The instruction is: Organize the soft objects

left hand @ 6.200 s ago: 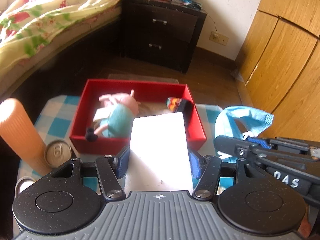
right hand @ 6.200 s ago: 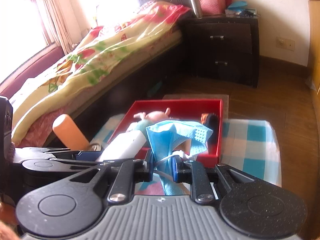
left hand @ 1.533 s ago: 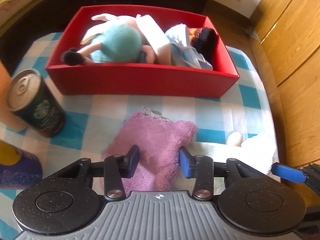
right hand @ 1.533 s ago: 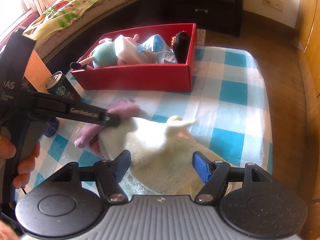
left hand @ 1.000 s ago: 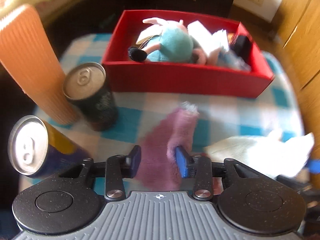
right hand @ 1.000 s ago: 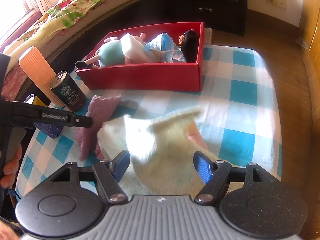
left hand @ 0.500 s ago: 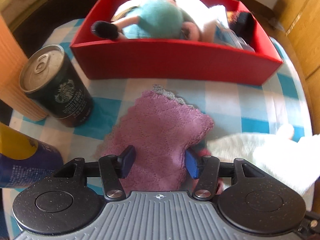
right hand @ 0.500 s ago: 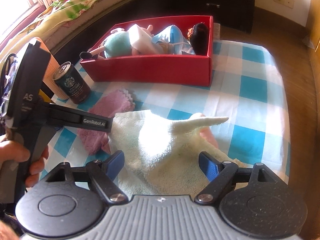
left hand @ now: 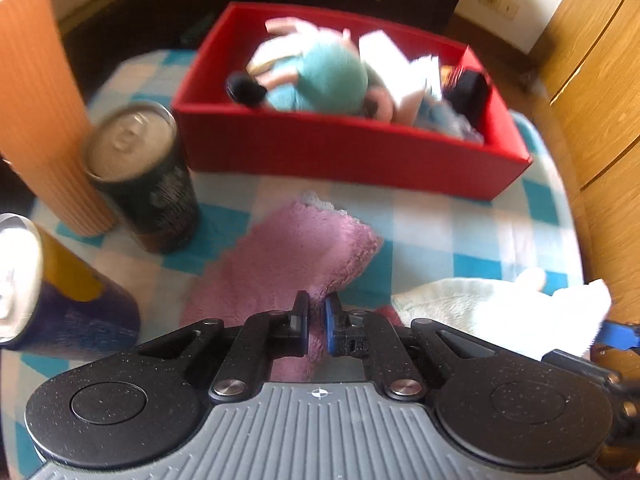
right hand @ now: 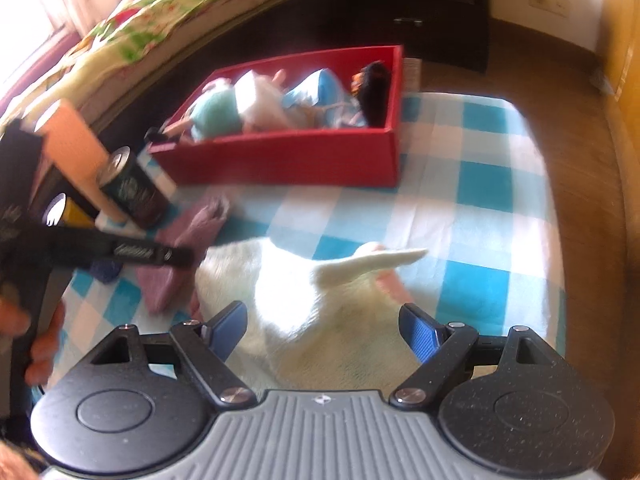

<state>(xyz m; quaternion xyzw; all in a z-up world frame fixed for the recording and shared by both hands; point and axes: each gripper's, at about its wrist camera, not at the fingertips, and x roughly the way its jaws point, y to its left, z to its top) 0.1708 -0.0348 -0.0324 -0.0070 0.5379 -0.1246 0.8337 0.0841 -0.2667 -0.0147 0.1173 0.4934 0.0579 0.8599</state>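
My left gripper [left hand: 316, 312] is shut on the near edge of a purple fluffy cloth [left hand: 296, 252] that lies on the blue checked tablecloth [left hand: 480, 236]. The cloth also shows in the right wrist view [right hand: 188, 240], under the left gripper's arm. My right gripper [right hand: 324, 328] is open, its jaws wide on either side of a cream white towel [right hand: 320, 312], whose edge shows in the left wrist view [left hand: 480, 304]. A red box [left hand: 344, 148] behind holds a teal and pink plush pig [left hand: 320, 76], a white pack, a blue mask and a dark item; it also shows in the right wrist view [right hand: 304, 160].
An orange ribbed cylinder [left hand: 36, 100], a dark coffee can [left hand: 144, 176] and a yellow and purple can [left hand: 52, 292] stand at the left. A bed [right hand: 140, 28] and a dark nightstand [right hand: 420, 4] lie beyond. Wooden wardrobe doors [left hand: 592, 60] are at the right.
My left gripper has closed onto the purple cloth's near edge and drawn back a little. My right gripper stays open over the white towel.
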